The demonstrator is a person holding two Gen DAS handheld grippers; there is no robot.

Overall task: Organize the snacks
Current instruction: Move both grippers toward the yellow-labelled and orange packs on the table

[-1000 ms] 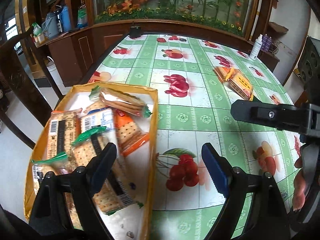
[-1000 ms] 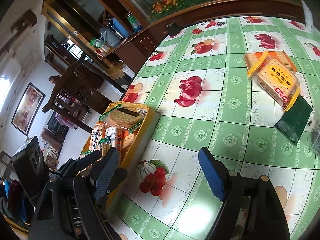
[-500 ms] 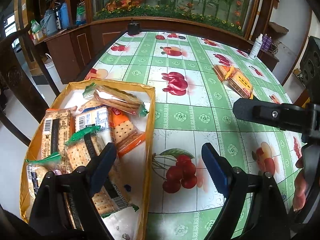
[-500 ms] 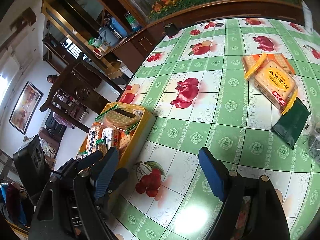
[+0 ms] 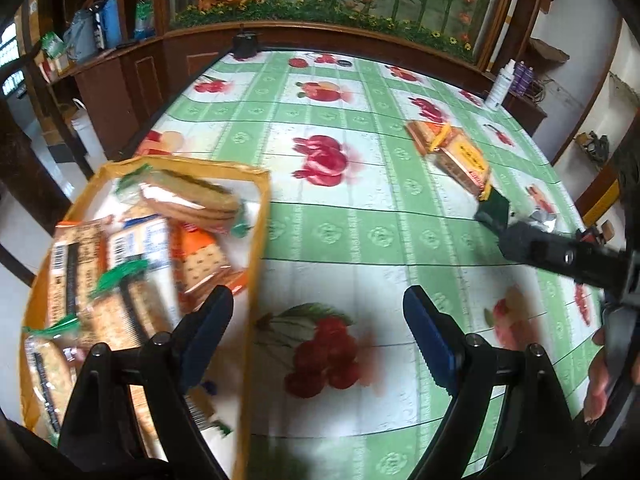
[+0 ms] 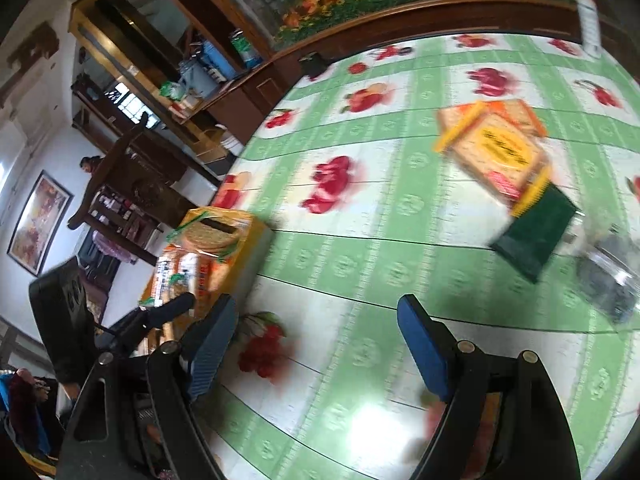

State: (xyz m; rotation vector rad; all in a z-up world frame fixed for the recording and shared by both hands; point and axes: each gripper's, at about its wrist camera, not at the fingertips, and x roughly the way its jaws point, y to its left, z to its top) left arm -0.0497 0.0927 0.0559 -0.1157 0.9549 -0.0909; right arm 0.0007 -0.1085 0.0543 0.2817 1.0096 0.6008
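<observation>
Left tongs [image 5: 318,332]: mine, jaws wide apart, nothing between them; they hang over the bench [image 5: 360,208], one finger above the box's near corner, the other above bare cloth beside a printed cherry cluster.
Right tongs [image 6: 316,334]: mine, jaws wide apart, empty; they hang over the green-and-white cloth, pointing toward the loose packets. In the left view one finger of these tongs reaches in from the right edge, with my fingers behind it.
Box [image 5: 256,240]: yellow, open-topped, on the bench's left edge. Holds several cracker packets [image 5: 120,280] lying flat, with a round-biscuit pack [image 5: 192,200] on top at the far end.
Loose crackers [image 6: 496,148]: two orange-and-yellow packets, one lying partly over the other, on the cloth well apart from the box, toward the bench's right side.
Green packet [image 6: 536,236]: dark, flat, touching the near end of the loose crackers.
Clear wrapper [image 6: 612,276]: just beside the green packet; contents dark, too blurred to tell.
White bottle [image 5: 502,84]: upright at the bench's far right edge.
</observation>
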